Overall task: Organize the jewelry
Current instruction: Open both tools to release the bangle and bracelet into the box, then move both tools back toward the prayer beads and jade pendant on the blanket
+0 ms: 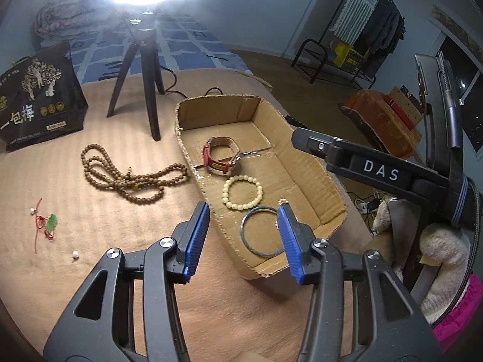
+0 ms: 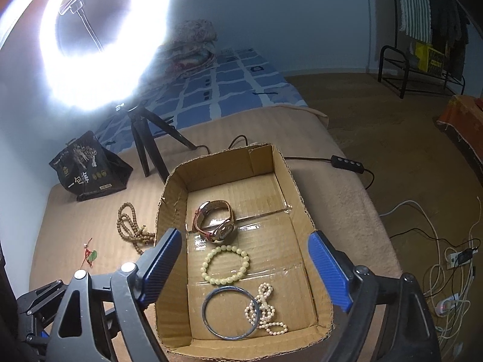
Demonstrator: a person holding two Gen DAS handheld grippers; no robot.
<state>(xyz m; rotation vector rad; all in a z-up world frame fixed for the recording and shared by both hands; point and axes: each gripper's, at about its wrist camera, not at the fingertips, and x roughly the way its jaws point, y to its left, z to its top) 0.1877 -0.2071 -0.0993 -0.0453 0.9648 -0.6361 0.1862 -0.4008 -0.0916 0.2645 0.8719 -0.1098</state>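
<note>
A cardboard box [image 1: 305, 163] [image 2: 173, 205] on the tan blanket holds a watch with a red strap [image 1: 222, 157] [image 2: 215, 221], a pale bead bracelet [image 1: 242, 192] [image 2: 225, 265], a blue bangle [image 1: 261, 230] [image 2: 229, 316] and a pearl string [image 2: 265, 310]. A long brown bead necklace [image 1: 129, 175] [image 2: 132, 229], a red cord with a green pendant [image 1: 45, 223] [image 2: 89, 255] and a loose pearl [image 1: 75, 254] lie on the blanket left of the box. My left gripper [image 1: 244, 238] is open and empty over the box's near left corner. My right gripper [image 2: 244, 268] is open and empty above the box.
A ring light on a black tripod [image 1: 145, 69] [image 2: 148, 147] stands behind the box, its cable and switch [image 2: 344, 161] at the right. A black printed bag [image 1: 36, 102] [image 2: 87, 169] sits at the back left. The blanket's edge drops to the floor at the right [image 2: 377, 211].
</note>
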